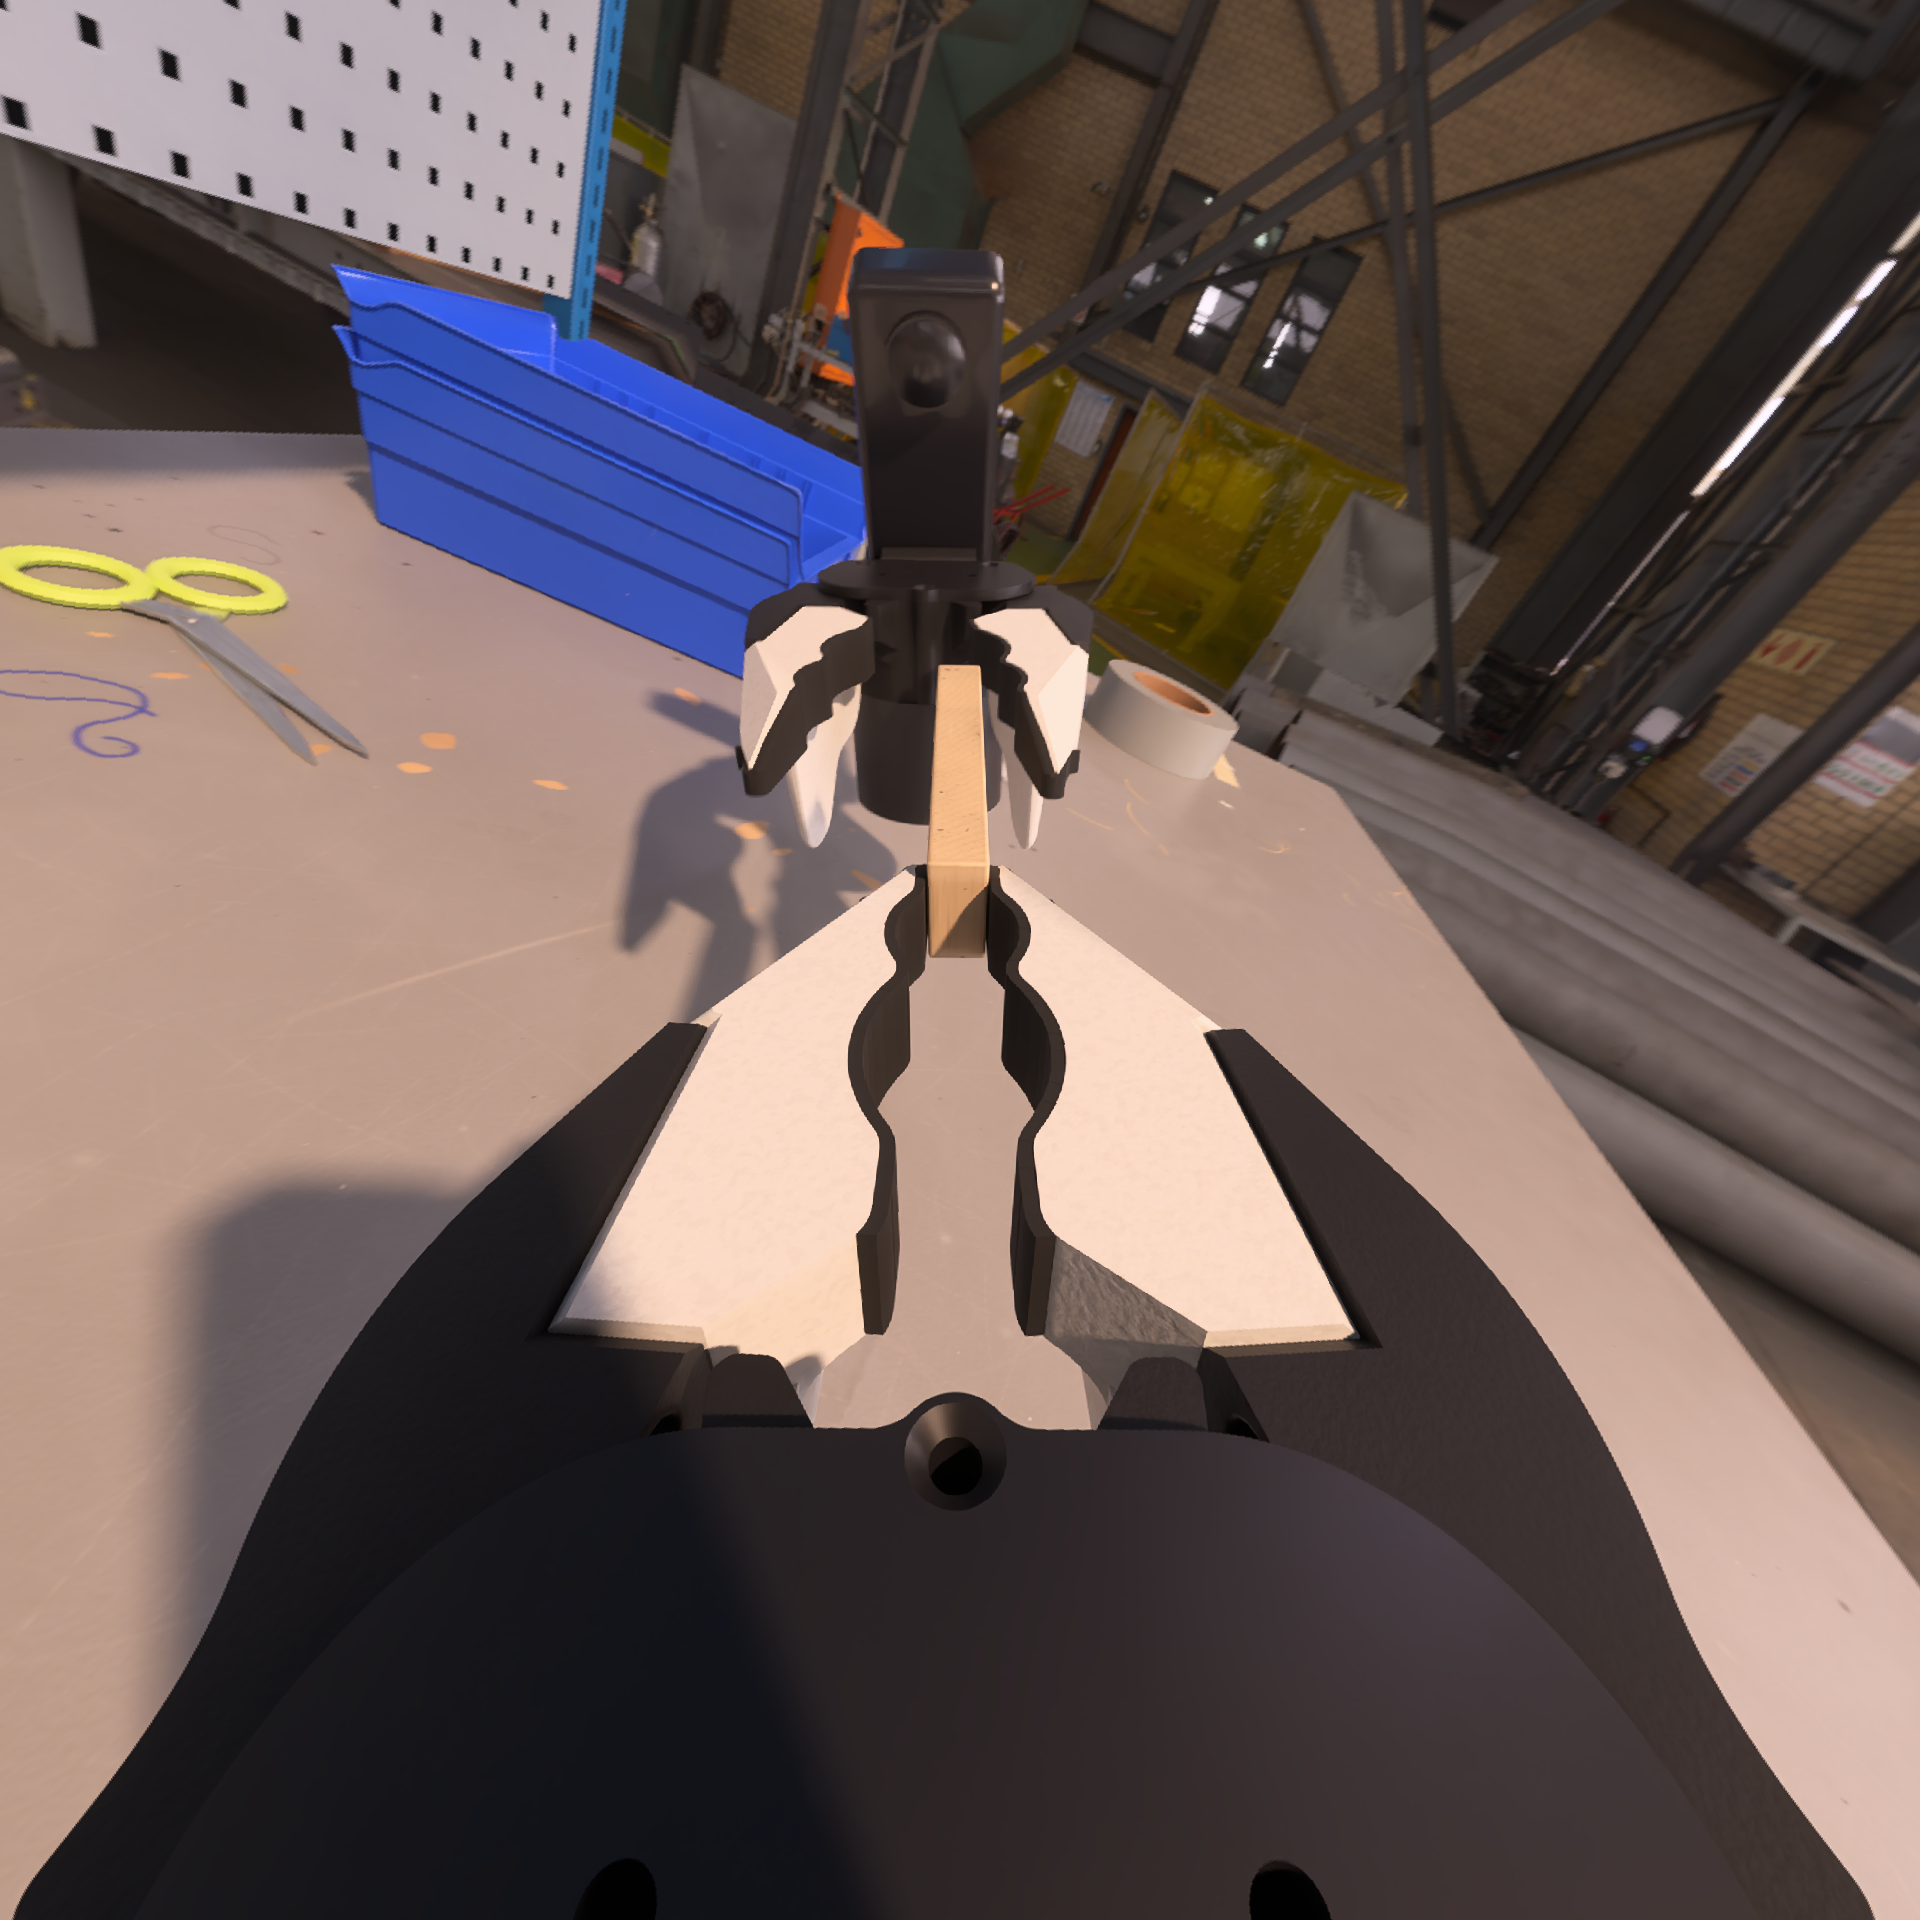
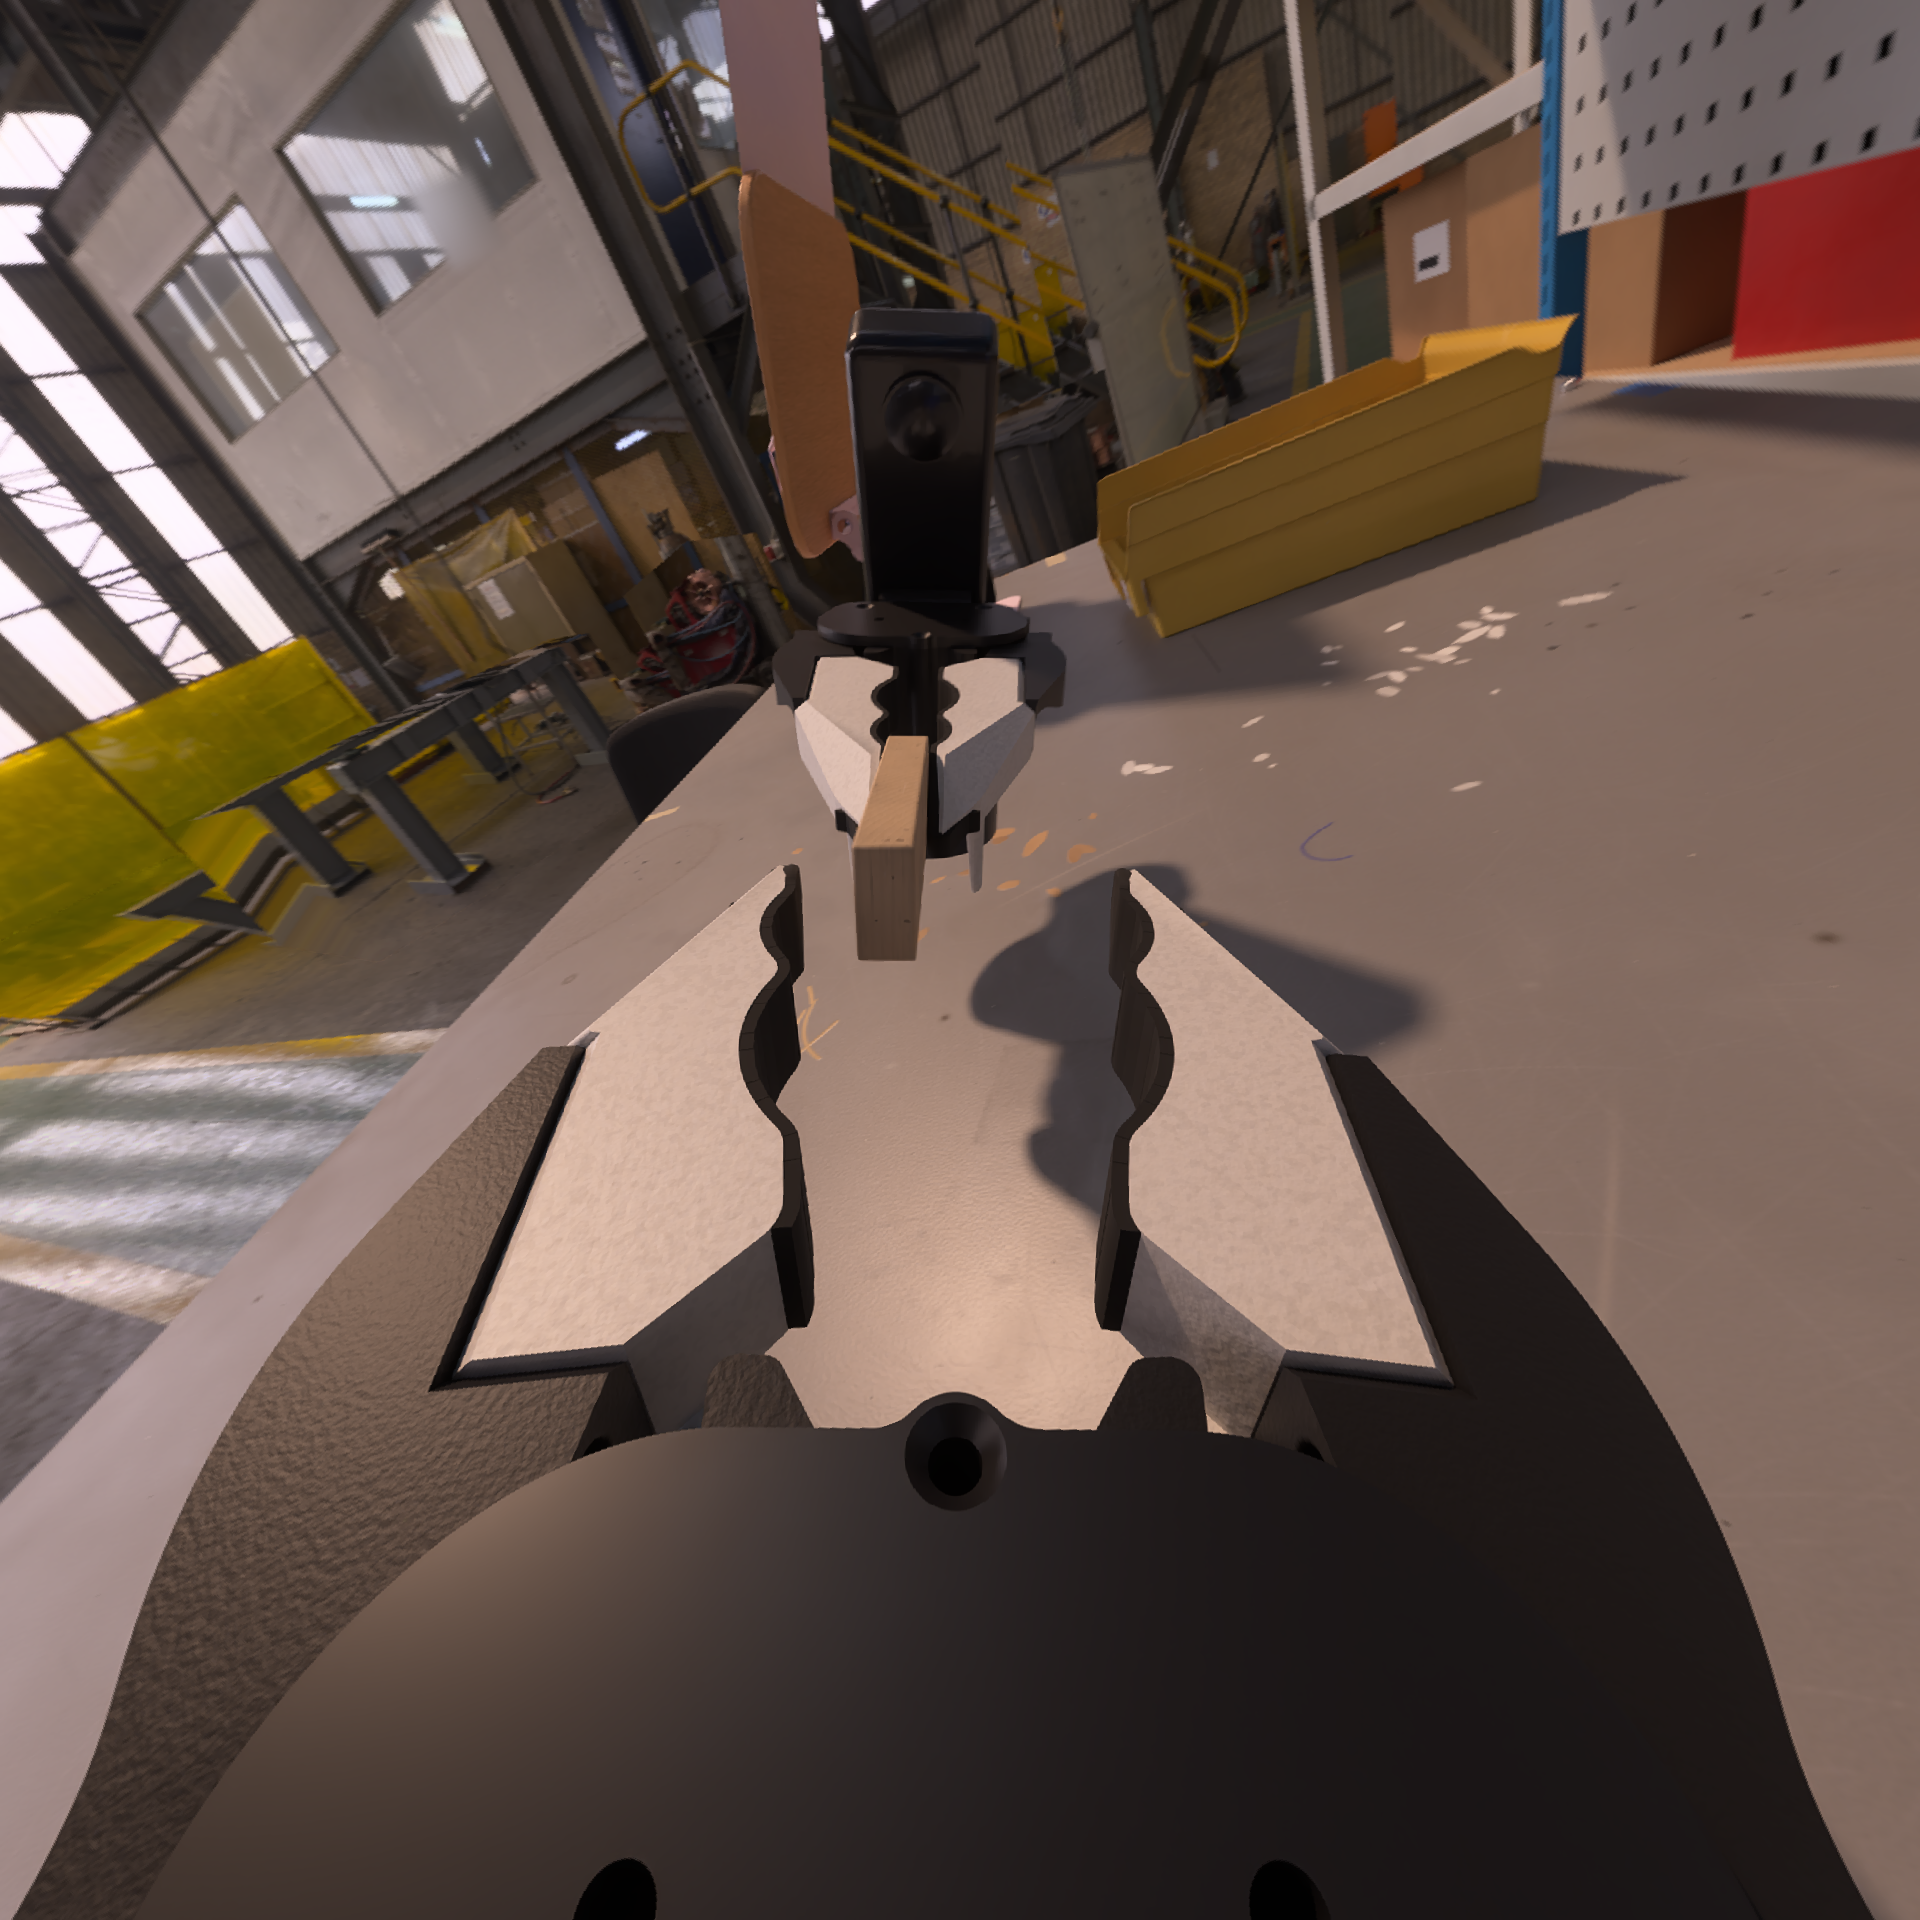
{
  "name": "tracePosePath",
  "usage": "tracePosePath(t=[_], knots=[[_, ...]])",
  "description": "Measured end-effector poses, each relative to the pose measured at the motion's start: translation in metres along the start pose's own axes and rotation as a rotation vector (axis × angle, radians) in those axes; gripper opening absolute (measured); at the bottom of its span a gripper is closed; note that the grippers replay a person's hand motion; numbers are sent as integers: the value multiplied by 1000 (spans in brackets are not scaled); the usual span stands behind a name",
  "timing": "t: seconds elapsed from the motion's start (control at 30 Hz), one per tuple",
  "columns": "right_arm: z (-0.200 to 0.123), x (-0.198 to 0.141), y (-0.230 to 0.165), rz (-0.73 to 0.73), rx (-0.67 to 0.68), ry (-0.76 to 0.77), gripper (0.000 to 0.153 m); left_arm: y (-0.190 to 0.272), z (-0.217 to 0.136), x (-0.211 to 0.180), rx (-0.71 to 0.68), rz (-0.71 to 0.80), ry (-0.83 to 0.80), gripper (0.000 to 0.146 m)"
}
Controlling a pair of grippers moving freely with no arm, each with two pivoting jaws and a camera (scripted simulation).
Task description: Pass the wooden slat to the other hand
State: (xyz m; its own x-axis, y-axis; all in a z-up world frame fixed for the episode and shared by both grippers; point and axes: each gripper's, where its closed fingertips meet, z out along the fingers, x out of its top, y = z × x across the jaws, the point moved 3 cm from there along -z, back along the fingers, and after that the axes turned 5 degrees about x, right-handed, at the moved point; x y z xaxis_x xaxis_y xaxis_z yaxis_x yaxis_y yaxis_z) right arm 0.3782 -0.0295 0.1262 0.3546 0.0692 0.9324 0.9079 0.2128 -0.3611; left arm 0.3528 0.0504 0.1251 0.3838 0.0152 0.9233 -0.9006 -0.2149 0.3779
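The wooden slat (image 1: 956, 790) is a pale narrow strip held level above the grey table (image 1: 312, 1039). My left gripper (image 1: 956, 914) is shut on its near end with the fingertips. The slat runs straight ahead to my right gripper (image 1: 920, 831), which faces me, open, with a finger on each side of the far end. In the right wrist view the slat's end (image 2: 890, 862) sits between the tips of my open right gripper (image 2: 958, 894), closer to the left finger (image 2: 727, 1039) and not touching either. Beyond it, the left gripper (image 2: 909, 758) is shut on the slat.
A blue bin (image 1: 582, 468) and a pegboard (image 1: 312, 104) stand at the back. Yellow-handled scissors (image 1: 208, 634) lie at the left and a tape roll (image 1: 1169, 717) at the right near the table edge. A yellow bin (image 2: 1330, 499) is on the table.
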Motion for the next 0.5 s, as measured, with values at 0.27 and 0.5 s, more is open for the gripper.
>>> tracePosePath(t=[0.27,0.5], knots=[[-6,5,13,-213,-233,-40,65,-12,3,-8,195,170,-71,10],[-7,1,15,-303,-299,-99,60,-16,5,-13,270,246,-118,10]])
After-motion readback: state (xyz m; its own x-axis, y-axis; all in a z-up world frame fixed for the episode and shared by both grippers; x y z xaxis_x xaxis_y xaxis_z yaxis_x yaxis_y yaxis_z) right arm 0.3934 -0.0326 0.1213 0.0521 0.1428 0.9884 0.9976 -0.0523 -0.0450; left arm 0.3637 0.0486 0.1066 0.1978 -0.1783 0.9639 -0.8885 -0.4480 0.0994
